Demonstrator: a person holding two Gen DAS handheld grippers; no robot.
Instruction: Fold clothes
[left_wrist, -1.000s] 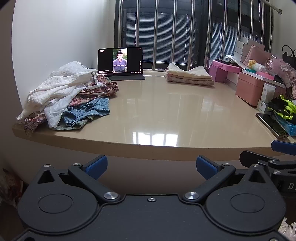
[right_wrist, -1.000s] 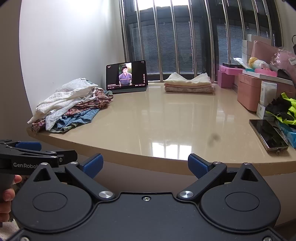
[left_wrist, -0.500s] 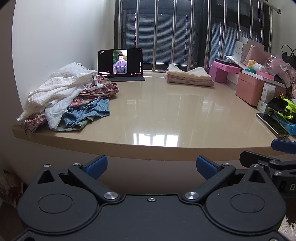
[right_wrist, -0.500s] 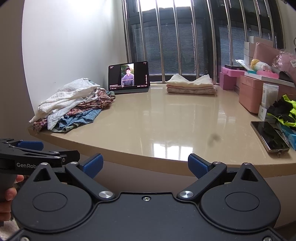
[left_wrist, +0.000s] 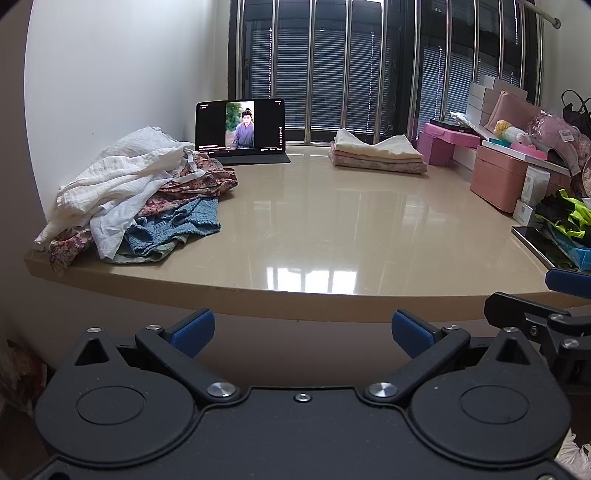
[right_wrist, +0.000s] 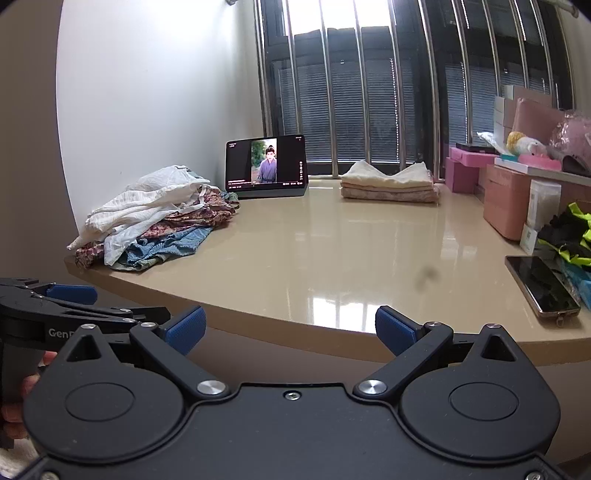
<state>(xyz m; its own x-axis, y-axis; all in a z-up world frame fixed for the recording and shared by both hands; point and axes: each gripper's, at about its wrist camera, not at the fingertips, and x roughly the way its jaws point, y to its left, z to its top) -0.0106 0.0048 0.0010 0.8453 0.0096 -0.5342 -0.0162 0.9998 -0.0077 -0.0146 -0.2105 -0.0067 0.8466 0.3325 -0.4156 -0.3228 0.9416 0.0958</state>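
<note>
A heap of unfolded clothes lies at the table's left edge: white crinkled cloth on top, floral and blue pieces beneath. A neat folded stack of cream and pink garments rests at the back by the window. My left gripper hangs open just before the table's front edge, nothing between its blue-padded fingers. My right gripper is open too, also short of the front edge and empty. Each gripper shows at the side of the other's view.
A beige glossy table fills the middle. A tablet playing video stands at the back. Pink boxes line the right side, with a phone and neon-yellow and black items near the right front.
The right wrist view has tilted and risen a little, so the table sits lower in it. The left view is nearly unchanged. Both grippers stay open.
</note>
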